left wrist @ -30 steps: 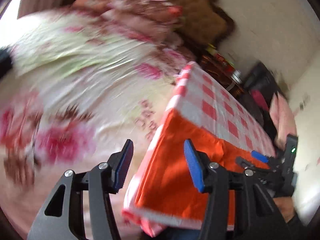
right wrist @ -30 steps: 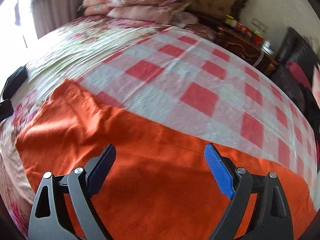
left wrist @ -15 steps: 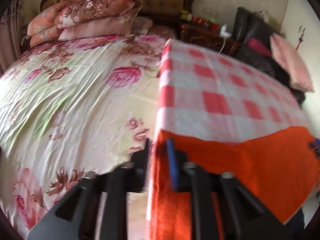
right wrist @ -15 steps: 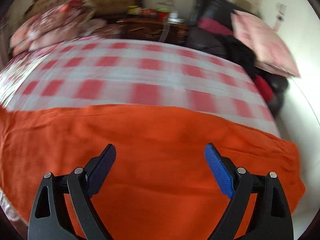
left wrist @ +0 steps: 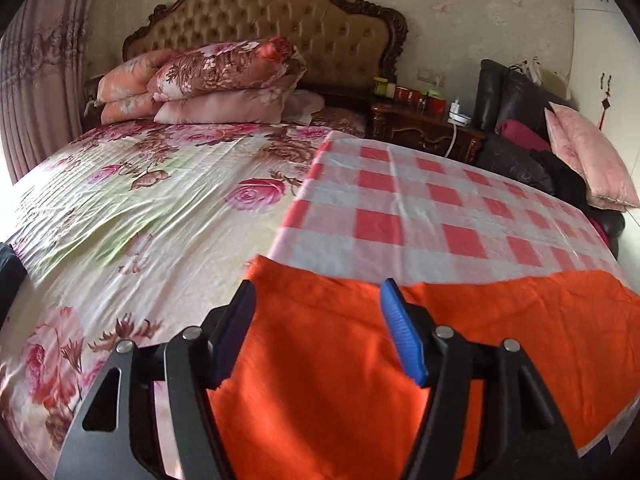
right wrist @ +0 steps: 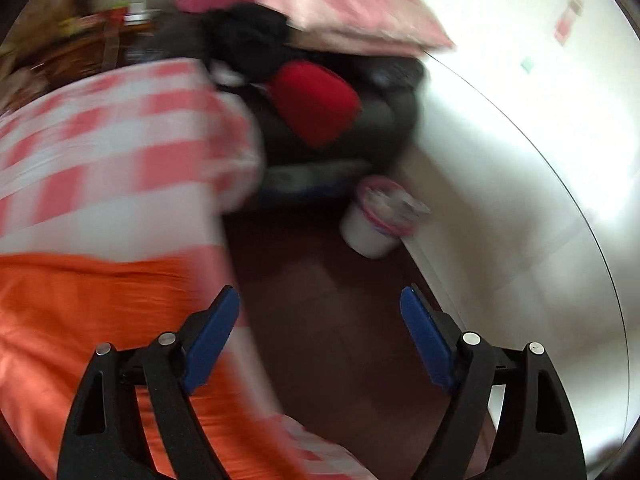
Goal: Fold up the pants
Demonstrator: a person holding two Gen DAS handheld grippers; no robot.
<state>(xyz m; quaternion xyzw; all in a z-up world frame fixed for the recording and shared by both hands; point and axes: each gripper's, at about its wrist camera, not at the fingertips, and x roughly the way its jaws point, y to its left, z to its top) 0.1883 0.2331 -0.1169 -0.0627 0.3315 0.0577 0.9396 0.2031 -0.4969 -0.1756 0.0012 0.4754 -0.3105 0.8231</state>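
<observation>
Pants (left wrist: 340,344) lie on checked cloth (left wrist: 420,216) on the bed (left wrist: 120,208).

Black hand-held gripper (left wrist: 318,332) arms, blue pads (left wrist: 400,338), silver screws.

My left wrist camera looked low along my left gripper (left wrist: 316,332) across the bed toward the headboard (left wrist: 276,24), close above the orange pants (left wrist: 332,364). My right wrist camera faced past the bed's right edge to the floor (right wrist: 340,344), blurred. Both views seemed to share the checkered cloth (left wrist: 420,216) (right wrist: 112,140).
</observation>
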